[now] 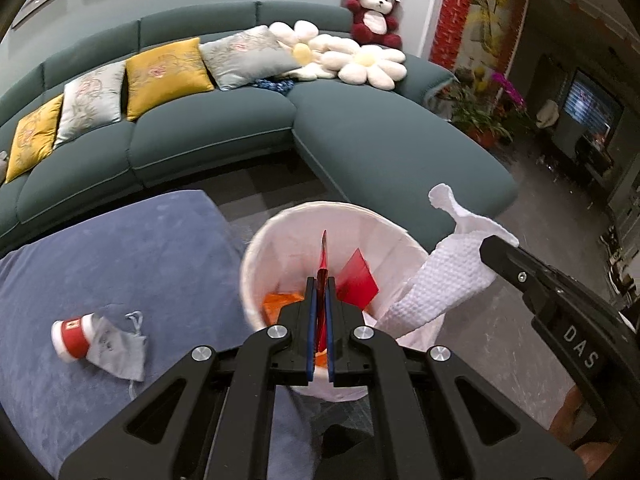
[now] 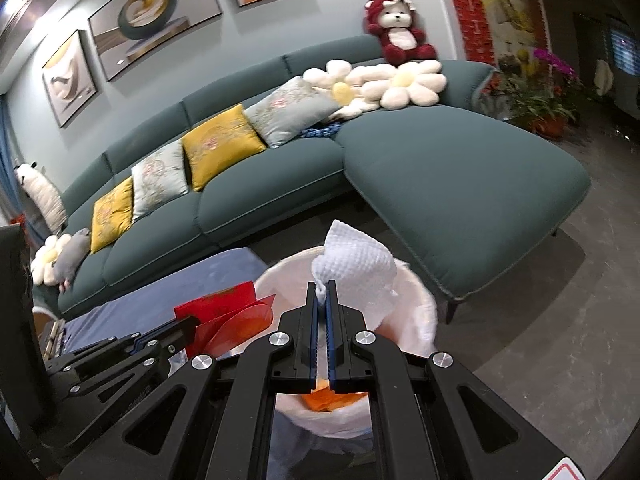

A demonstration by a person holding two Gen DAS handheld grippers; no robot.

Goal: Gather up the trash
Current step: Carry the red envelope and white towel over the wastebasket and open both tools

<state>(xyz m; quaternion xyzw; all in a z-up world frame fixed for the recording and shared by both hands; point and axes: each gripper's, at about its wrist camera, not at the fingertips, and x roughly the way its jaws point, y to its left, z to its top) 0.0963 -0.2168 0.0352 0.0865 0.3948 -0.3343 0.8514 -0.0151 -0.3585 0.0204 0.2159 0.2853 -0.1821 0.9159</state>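
Observation:
My left gripper (image 1: 321,280) is shut on a red paper envelope (image 1: 323,252), seen edge-on above the white lined bin (image 1: 256,264). A red sheet (image 1: 356,280) and something orange (image 1: 280,304) show inside the bin's mouth. At the right of the left wrist view, my right gripper (image 1: 486,248) holds a white paper towel (image 1: 440,280) over the bin's rim. In the right wrist view, the right gripper (image 2: 322,286) is shut on that paper towel (image 2: 352,264) above the bin (image 2: 420,312). The left gripper (image 2: 194,324) holds the red envelope (image 2: 224,304) at the bin's left side.
A table under a blue cloth (image 1: 120,260) stands left of the bin, with a red-and-white cup (image 1: 72,338) and a grey pouch (image 1: 116,344) lying on it. A teal corner sofa (image 1: 360,140) with cushions runs behind. Potted plants (image 1: 480,116) stand at the far right.

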